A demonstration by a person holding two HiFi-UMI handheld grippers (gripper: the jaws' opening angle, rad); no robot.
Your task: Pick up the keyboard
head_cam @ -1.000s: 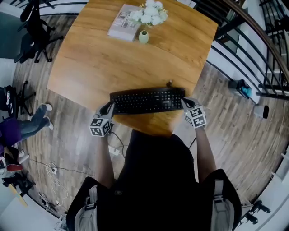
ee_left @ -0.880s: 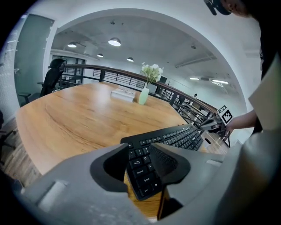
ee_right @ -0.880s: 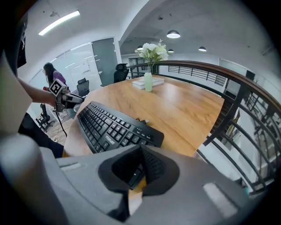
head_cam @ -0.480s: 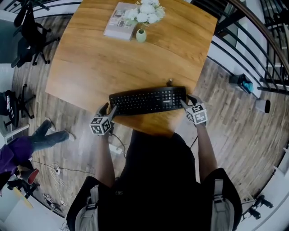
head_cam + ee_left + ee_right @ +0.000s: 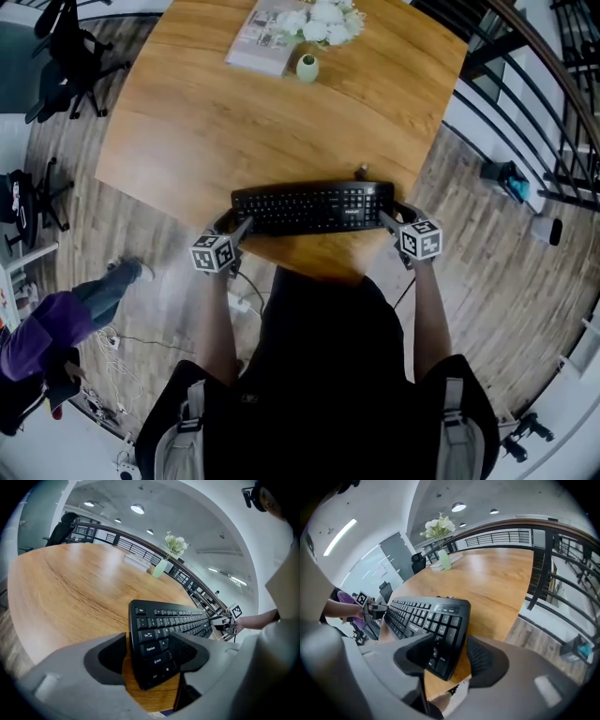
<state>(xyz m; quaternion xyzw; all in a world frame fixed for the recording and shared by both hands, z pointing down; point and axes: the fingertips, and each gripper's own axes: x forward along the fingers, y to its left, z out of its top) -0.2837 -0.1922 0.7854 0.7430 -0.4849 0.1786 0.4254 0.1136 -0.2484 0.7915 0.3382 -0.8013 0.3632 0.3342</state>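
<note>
My left gripper [image 5: 230, 225] and right gripper [image 5: 392, 216] have just opened; the flat black plastic keyboard [image 5: 314, 206] sits loose between their jaws, ungrasped.

Wooden table [image 5: 234, 122] with rounded corners stands on a plank floor [image 5: 487, 262]. Black keyboard [image 5: 314, 207] lies flat on the tabletop at 6 o'clock, its long side running along the near edge and both ends close to the table's edges. Book [image 5: 258, 42] lies flat at 12 o'clock. Small pale green vase [image 5: 307, 67] stands upright just beside the book, at the book's 4 o'clock, and holds white flowers [image 5: 328, 19].
</note>
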